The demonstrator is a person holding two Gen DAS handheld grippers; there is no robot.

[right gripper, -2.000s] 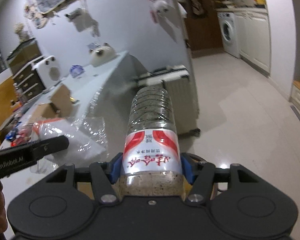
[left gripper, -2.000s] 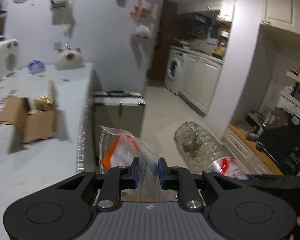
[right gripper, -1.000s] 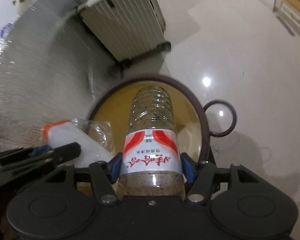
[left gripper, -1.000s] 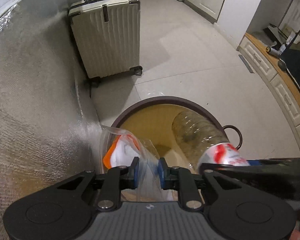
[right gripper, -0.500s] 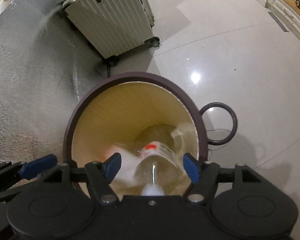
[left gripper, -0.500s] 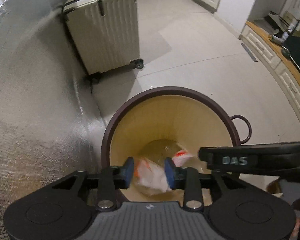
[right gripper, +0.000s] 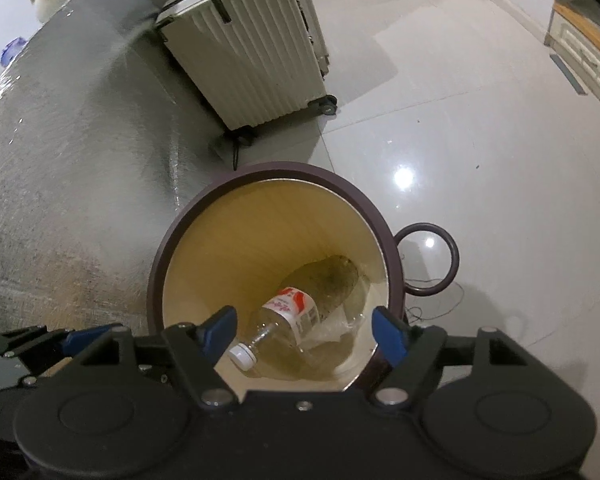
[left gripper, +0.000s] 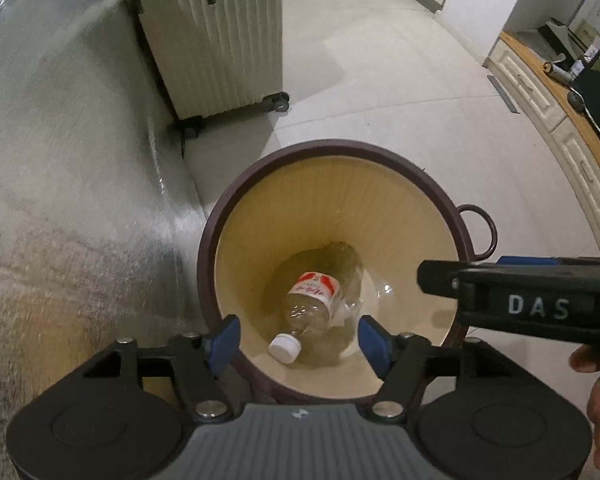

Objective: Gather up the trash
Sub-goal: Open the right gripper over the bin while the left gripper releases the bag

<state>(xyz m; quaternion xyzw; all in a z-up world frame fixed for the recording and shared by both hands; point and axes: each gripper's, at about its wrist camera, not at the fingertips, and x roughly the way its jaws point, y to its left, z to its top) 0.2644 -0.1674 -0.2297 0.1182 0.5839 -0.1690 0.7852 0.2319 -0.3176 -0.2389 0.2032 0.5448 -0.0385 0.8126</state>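
A round trash bin (left gripper: 216,224) with a dark brown rim and cream inside stands on the floor, also in the right wrist view (right gripper: 160,256). A clear plastic bottle (left gripper: 320,292) with a red and white label and a white cap lies at its bottom, also in the right wrist view (right gripper: 296,312). A clear plastic bag (right gripper: 332,326) lies under the bottle. My left gripper (left gripper: 300,338) is open and empty above the bin's near rim. My right gripper (right gripper: 304,334) is open and empty above the bin; it shows side-on in the left wrist view (left gripper: 520,296).
A cream hard-shell suitcase (left gripper: 216,36) stands on the floor beyond the bin, also in the right wrist view (right gripper: 252,56). A silver foil-covered table side (left gripper: 68,168) rises close on the left. A ring handle (right gripper: 430,260) sticks out of the bin's right side. Cabinets (left gripper: 556,112) line the right.
Both grippers tipped down over the bin and opened. The left let go of the plastic bag and the right let go of the bottle; both fell to the bin's bottom.
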